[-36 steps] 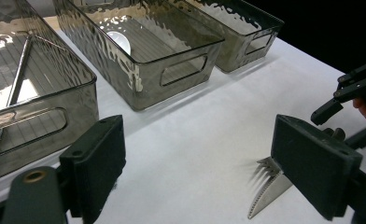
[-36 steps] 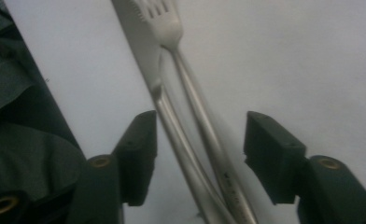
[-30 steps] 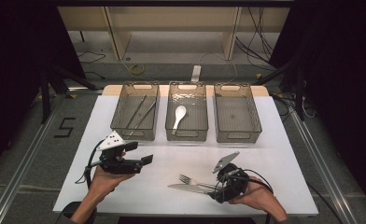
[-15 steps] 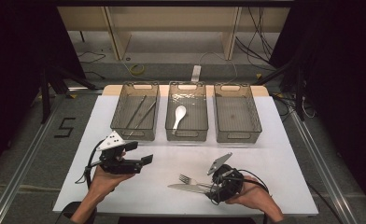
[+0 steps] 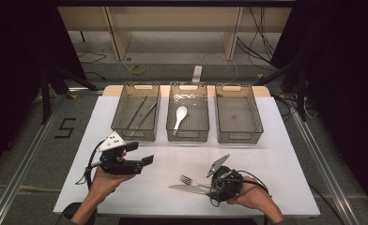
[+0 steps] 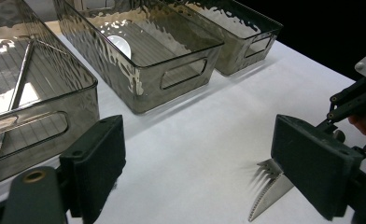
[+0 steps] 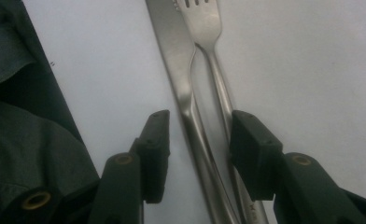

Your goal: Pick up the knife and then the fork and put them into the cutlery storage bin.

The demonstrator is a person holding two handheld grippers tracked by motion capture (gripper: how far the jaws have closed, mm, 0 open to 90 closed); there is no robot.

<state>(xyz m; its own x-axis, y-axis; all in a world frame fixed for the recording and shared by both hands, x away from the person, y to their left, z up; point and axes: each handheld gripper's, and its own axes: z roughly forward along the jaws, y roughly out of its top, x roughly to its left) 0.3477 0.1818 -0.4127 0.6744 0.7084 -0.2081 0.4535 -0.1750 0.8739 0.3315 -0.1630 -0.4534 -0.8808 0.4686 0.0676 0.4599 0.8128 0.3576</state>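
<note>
Right tool (image 7: 197, 149) closing | astride knife (image 7: 181, 70), fork (image 7: 209, 37) | near table edge (image 5: 182, 213)

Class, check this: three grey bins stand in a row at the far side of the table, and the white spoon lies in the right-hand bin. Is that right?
Not quite. The three grey bins do stand in a row, but the white spoon lies in the middle bin, not the right-hand bin, which holds nothing. The high view shows this.

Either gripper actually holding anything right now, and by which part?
Nothing gripped yet. The right gripper straddles the handles of the knife and fork; its jaws have just been closing, pads not pressing. The left gripper is open, empty.
</note>
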